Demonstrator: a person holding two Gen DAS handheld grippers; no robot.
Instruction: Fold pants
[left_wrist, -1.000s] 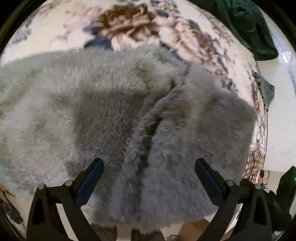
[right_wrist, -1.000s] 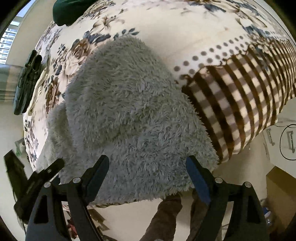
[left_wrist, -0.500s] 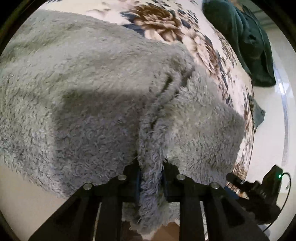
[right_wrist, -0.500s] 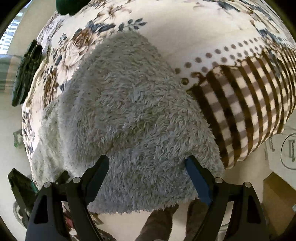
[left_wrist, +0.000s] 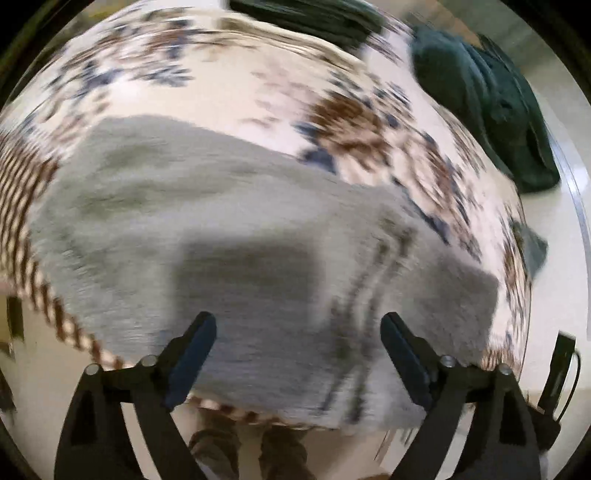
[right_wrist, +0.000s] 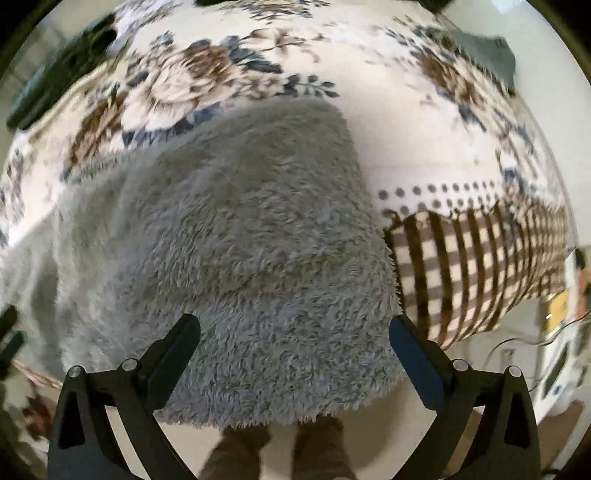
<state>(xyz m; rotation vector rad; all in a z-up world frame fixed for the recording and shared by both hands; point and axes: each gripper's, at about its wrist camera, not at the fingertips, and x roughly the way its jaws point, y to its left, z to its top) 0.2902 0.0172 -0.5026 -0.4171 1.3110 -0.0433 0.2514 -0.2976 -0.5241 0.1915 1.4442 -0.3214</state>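
Observation:
The fluffy grey pants (left_wrist: 236, 236) lie folded on a floral bedspread (left_wrist: 229, 81), reaching the near edge of the bed. A creased ridge (left_wrist: 365, 295) runs through them on the right in the blurred left wrist view. My left gripper (left_wrist: 297, 332) is open and empty above the pants' near edge. In the right wrist view the pants (right_wrist: 258, 240) fill the middle, and my right gripper (right_wrist: 295, 336) is open and empty above their near hem.
Dark green clothes (left_wrist: 487, 103) lie at the bed's far right. A brown checked border (right_wrist: 480, 266) of the bedspread hangs over the bed's side. The person's legs (right_wrist: 280, 454) and pale floor show below the bed edge.
My left gripper, shut on the pants' ridge half a second ago, has opened, let go and pulled back. Both views have shifted; the right gripper stayed open.

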